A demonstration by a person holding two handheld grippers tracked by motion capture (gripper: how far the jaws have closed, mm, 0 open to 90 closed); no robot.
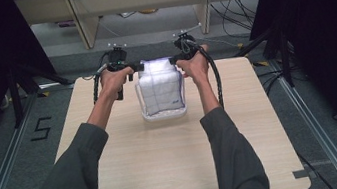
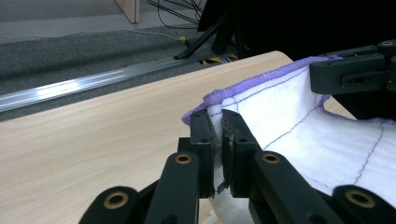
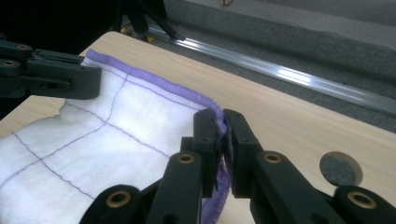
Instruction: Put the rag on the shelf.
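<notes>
Evidently the work in hand is folding a white cloth (image 1: 161,91) with purple stitched grid lines and a purple hem, and the step looks to be the carry-over of its far edge. The left gripper (image 1: 128,69) is clamped on one far corner of the cloth: in the left gripper view (image 2: 217,140) its two black jaws stand close together with the white fabric pinched between the pads, the purple hem (image 2: 261,80) running off toward the other gripper. The right gripper (image 1: 177,60) is likewise closed on the opposite far corner; in the right gripper view (image 3: 223,140) the hem (image 3: 154,86) bends round and disappears between its jaws. Between the two grips the edge is held taut and raised off the wooden table (image 1: 119,182), while the rest of the cloth hangs down and toward the person, its near end resting in what seems a doubled, rounded fold (image 1: 164,114) on the tabletop, roughly at the middle of the table's far half. Judging by this, the fold is under way but not laid. The next move probably calls for both hands to travel together, keeping the edge stretched and level, bringing it down so the held corners meet the near end squarely, and only then letting the jaws part. If one hand leads, the hem would likely skew and the layers lie crooked.
</notes>
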